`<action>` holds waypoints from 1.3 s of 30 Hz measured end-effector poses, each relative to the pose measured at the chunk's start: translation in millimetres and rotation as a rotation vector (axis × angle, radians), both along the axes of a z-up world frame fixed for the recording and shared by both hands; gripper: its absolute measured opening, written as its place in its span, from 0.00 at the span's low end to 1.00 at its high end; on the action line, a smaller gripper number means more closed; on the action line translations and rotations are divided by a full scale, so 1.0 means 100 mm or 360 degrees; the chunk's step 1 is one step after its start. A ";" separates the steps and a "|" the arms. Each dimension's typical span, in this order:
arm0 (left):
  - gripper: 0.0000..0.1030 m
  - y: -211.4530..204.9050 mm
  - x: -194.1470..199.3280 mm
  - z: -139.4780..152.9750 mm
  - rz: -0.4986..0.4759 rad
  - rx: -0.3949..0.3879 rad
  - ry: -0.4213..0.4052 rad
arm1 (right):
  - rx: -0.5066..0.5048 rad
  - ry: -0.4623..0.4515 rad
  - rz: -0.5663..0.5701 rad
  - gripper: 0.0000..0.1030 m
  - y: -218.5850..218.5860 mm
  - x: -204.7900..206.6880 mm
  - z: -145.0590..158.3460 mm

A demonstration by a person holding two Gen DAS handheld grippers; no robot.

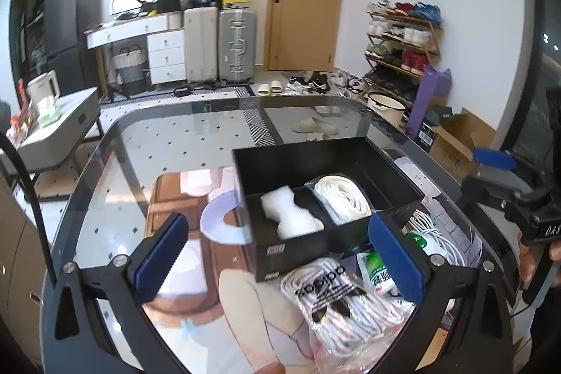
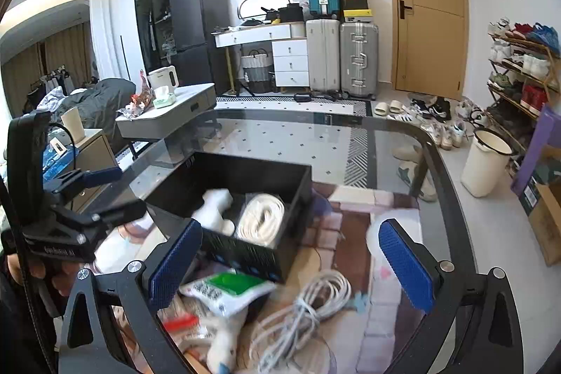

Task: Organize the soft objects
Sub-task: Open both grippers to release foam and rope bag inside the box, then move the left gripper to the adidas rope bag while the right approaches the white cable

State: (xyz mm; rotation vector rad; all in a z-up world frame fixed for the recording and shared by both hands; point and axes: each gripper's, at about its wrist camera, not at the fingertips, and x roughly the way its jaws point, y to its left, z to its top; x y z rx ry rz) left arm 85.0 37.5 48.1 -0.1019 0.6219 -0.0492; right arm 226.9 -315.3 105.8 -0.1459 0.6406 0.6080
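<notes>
Box: we see the black box (image 1: pixel 329 198) mid-frame on the glass table (image 1: pixel 140 142), holding foam (image 1: pixel 291 212) and white rope (image 1: pixel 342 198).
Fingers: left gripper (image 1: pixel 277 255) and right gripper (image 2: pixel 291 265) both spread wide, holding nothing.
Loose items: bagged laces (image 1: pixel 336 300) lower centre, cable coil (image 2: pixel 308 300) lower centre.
Risk: we judge the slick bag may slip.

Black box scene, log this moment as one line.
left gripper open | right gripper open | black box: foam, rope | laces bag outside

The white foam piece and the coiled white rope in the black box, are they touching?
Apart. The left wrist view shows a divider between the foam piece and rope.
</notes>
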 end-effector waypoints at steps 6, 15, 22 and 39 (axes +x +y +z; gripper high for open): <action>1.00 0.03 -0.11 -0.11 0.0056 -0.0006 0.0027 | -0.0039 0.0091 -0.0076 0.99 -0.14 -0.11 -0.22; 1.00 -0.03 -0.25 -0.31 0.0073 -0.0020 0.0083 | -0.0063 0.0217 -0.0146 0.99 -0.25 -0.15 -0.52; 1.00 -0.09 -0.26 -0.45 0.0070 -0.0072 0.0146 | -0.0073 0.0293 -0.0186 0.99 -0.24 -0.14 -0.65; 1.00 -0.37 -0.20 -0.49 0.0021 0.0020 0.0214 | -0.0157 0.0348 -0.0181 0.99 -0.10 -0.05 -0.84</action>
